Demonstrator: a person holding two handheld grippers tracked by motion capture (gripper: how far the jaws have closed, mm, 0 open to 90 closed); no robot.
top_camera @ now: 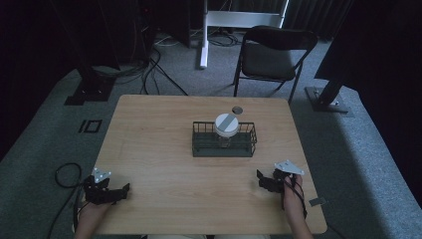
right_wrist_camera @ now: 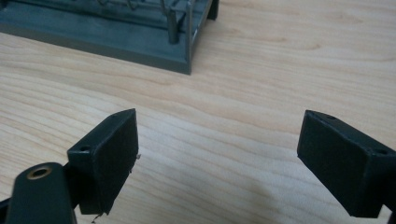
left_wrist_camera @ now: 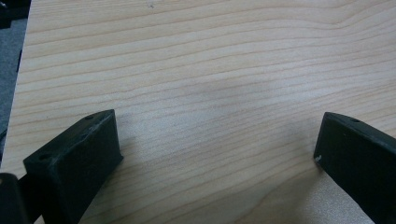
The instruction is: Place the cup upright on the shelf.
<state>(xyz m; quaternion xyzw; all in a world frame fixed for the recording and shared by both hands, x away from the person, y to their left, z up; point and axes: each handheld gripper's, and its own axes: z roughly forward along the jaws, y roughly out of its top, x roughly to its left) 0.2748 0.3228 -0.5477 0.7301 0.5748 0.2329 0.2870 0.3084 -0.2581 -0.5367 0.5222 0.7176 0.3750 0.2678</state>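
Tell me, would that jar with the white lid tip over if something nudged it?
Probably not far: the jar stands inside the wire basket, whose walls would likely catch it. Its body looks clear, perhaps glass, so possibly fragile and slippery.

The pale wooden worktop [top_camera: 159,144] carries a dark wire basket [top_camera: 224,147] near its middle and a small round dark disc [top_camera: 237,109] by the far edge.

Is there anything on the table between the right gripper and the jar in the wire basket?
Only the basket's own wall. The right gripper sits open near the table's front edge, with bare wood up to the wire basket. The jar stands inside, its white lid above the rim, so reaching from above looks unobstructed.
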